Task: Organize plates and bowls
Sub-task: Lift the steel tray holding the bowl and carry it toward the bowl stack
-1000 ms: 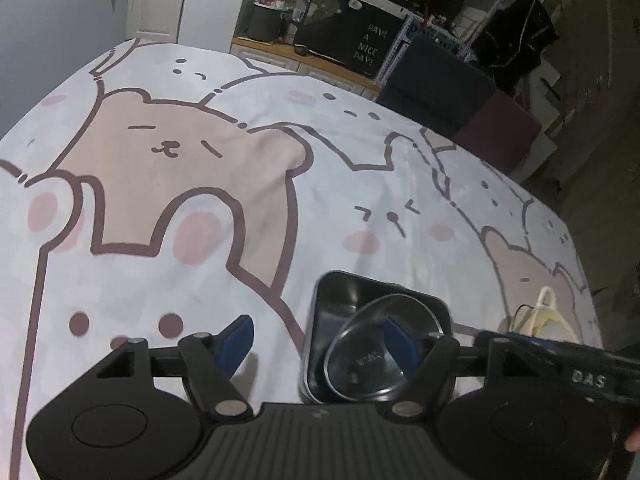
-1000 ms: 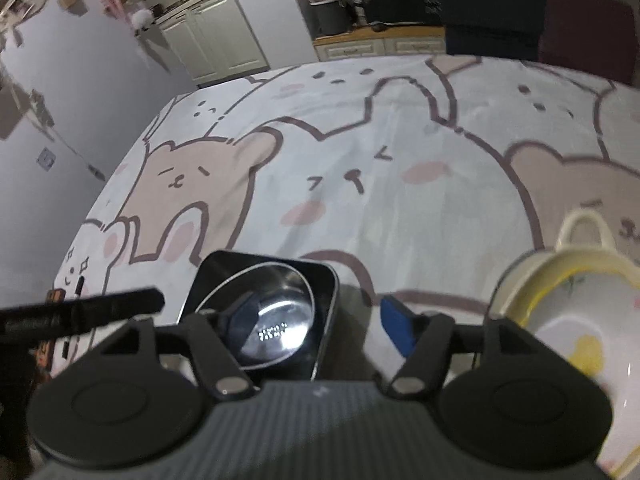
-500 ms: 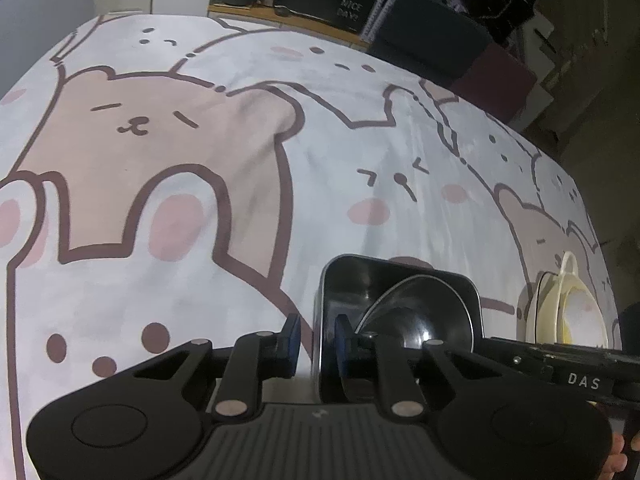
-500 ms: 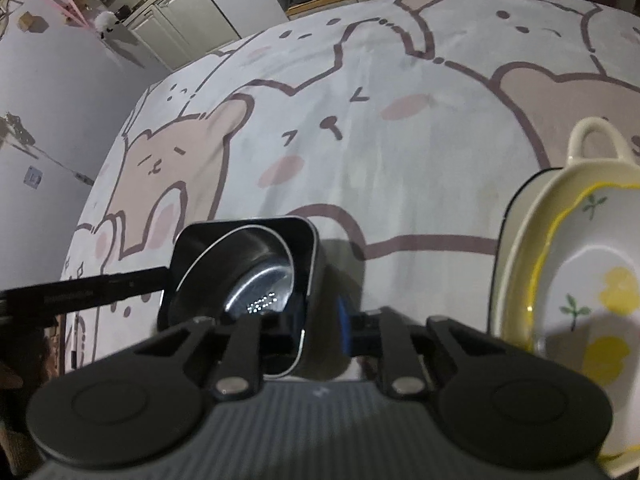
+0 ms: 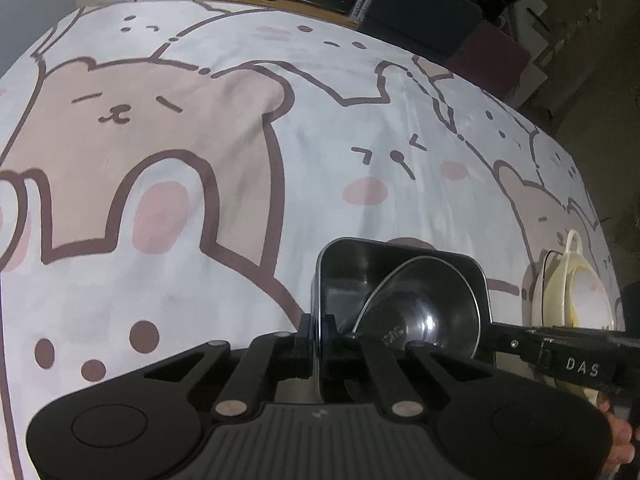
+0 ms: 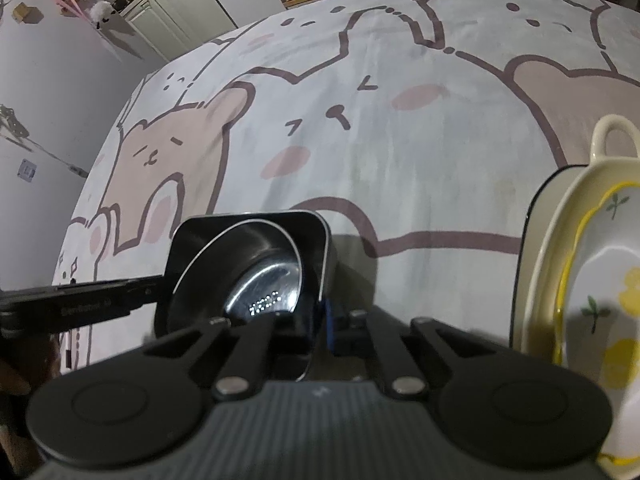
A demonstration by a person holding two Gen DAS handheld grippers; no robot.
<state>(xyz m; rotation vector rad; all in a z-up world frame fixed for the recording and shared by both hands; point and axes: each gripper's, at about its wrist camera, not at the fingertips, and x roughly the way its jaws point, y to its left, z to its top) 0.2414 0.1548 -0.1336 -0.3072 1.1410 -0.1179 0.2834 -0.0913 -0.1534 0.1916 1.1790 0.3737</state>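
Clamping the left wall of a dark square metal tray point(image 5: 404, 264), the left gripper point(image 5: 319, 330) has its blue-padded fingers point(image 5: 307, 326) pressed together on the thin rim, one outside and one inside. Just ahead of this gripper and to its right, a round shiny steel bowl point(image 5: 424, 312) lies tilted inside the tray, leaning against the right wall.

On the opposite side, the right gripper point(image 6: 320, 320) is pinched on the tray's right wall point(image 6: 324, 248), one finger inside the tray and the blue pad point(image 6: 329, 326) outside. From this gripper the steel bowl point(image 6: 260, 280) sits ahead and to the left, its bottom catching a bright reflection. Each gripper's black body shows at the far side of the tray in the other's view.

To the right of the right gripper, well clear of the tray, a cream ceramic dish with a loop handle and yellow floral print point(image 6: 592, 280) rests on a pale plate with a dark rim point(image 6: 532, 216). Everything sits on a white cloth printed with brown cartoon bears and rabbits point(image 5: 200, 160).
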